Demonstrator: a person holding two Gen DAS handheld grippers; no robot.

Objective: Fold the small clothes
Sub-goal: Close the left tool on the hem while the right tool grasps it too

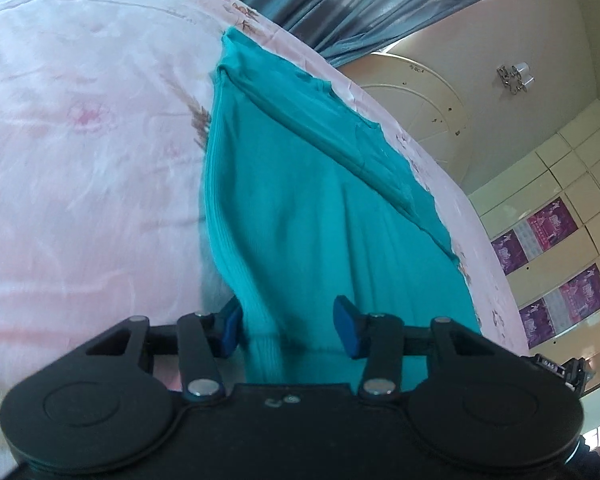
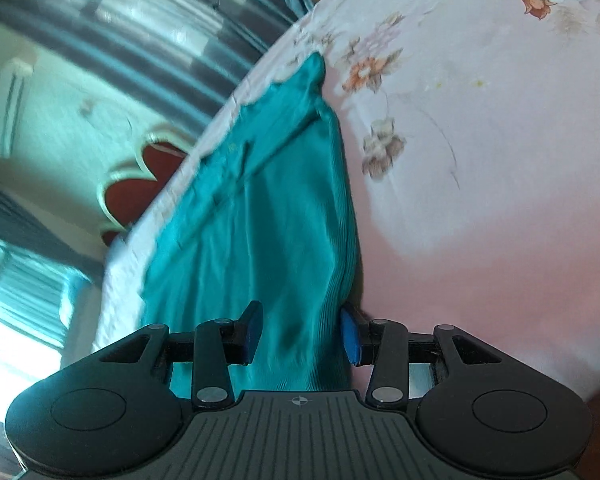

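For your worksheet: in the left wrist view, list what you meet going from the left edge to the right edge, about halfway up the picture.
Pink floral bedsheet → teal ribbed garment → a thin strip of bedsheet again → cream wall → white cabinet doors with purple posters.

Teal ribbed garment (image 1: 300, 216), seemingly folded, on bedsheet.

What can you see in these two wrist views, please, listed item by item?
Teal ribbed knit garment: one, teal, spread on the bed, reaching between the fingers of both tools.
Pink floral bedsheet: one, pale pink with flowers, under the garment.
Grey-blue striped curtain: one, behind the bed.
Purple posters: several, on the pale wall panels.
White air conditioner: one, high on the wall.
Left tool: one, black with blue pads, garment between them.
Right tool: one, same colours, garment between its pads.
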